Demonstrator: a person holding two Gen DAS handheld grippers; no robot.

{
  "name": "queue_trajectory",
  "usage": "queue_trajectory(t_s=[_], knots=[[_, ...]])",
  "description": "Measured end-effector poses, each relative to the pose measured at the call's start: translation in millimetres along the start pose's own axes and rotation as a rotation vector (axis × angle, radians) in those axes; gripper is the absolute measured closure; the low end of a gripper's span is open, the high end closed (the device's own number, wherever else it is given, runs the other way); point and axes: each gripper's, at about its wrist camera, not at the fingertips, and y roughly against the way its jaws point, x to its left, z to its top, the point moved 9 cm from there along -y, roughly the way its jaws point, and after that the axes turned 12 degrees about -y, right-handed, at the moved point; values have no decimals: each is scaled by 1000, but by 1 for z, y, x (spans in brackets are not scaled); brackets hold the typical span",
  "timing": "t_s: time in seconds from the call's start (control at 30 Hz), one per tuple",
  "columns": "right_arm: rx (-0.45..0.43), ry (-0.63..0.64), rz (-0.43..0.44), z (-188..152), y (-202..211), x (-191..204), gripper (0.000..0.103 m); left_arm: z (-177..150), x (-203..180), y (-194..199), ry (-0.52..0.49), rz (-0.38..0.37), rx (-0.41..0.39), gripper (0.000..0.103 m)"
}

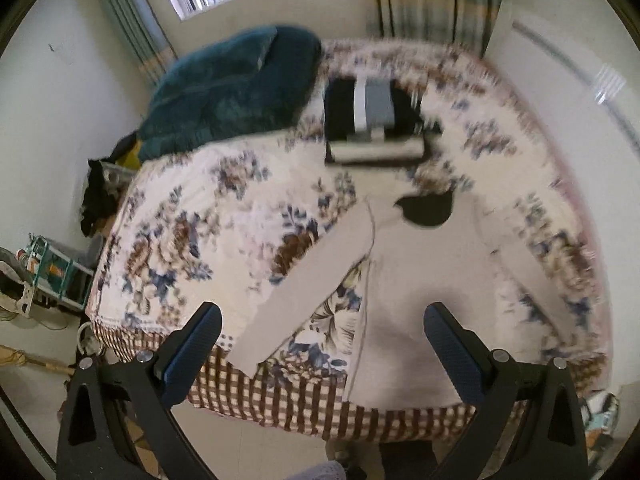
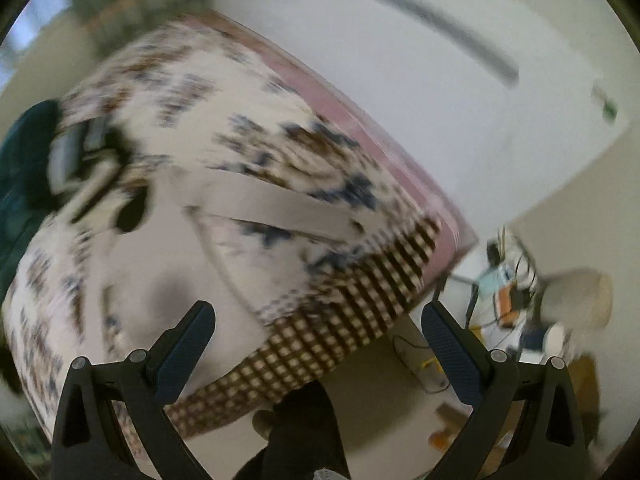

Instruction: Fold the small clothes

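Note:
A pale long-sleeved top (image 1: 416, 292) lies spread flat on the floral bed (image 1: 208, 216), neck opening toward the far side, both sleeves angled outward. Its left sleeve (image 1: 312, 280) reaches the checked bed edge. My left gripper (image 1: 322, 328) is open and empty, hovering above the top's lower hem near the bed's front edge. My right gripper (image 2: 318, 332) is open and empty above the bed's front right corner. In the blurred right wrist view the top (image 2: 168, 264) and its right sleeve (image 2: 280, 208) lie ahead and to the left.
A stack of folded dark, grey and white clothes (image 1: 372, 120) sits beyond the top. A teal blanket (image 1: 236, 84) lies at the far left. Clutter stands on the floor left of the bed (image 1: 52, 272) and to its right (image 2: 520, 300). A white wall (image 2: 440, 120) runs along the bed's right side.

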Motion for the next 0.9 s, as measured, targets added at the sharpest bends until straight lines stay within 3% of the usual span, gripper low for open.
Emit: queue_trajectory(t_s=[0.23,0.33,0.47,0.53,0.63,0.7,0.77,0.9], knots=[[148,-227,-50,54,-219,-57,0,-14,-54,-154,-12,48,176,0],[166,-274,-88,66,-292,-66,0,-23,-76,-205,-24,51,222,0],[216,-340,-92,73,-369,-65,9,-33,-97,-266,-28,49,259,0],[223,-360,-63,76,-395,-59,13,-38,-106,-293,-34,46,275,0],[208,-365,-25,77,-414,-46,31,-43,-111,-316,-44,54,281,0],[177,-360,-27,77,-416,-39,50,-44,-108,-324,-31,51,287,0],[149,-337,-27,75,-405,-26,98,-43,-104,-328,-7,43,290,0],[59,-220,15,76,-355,26,98,-40,-83,-319,44,37,278,0]])
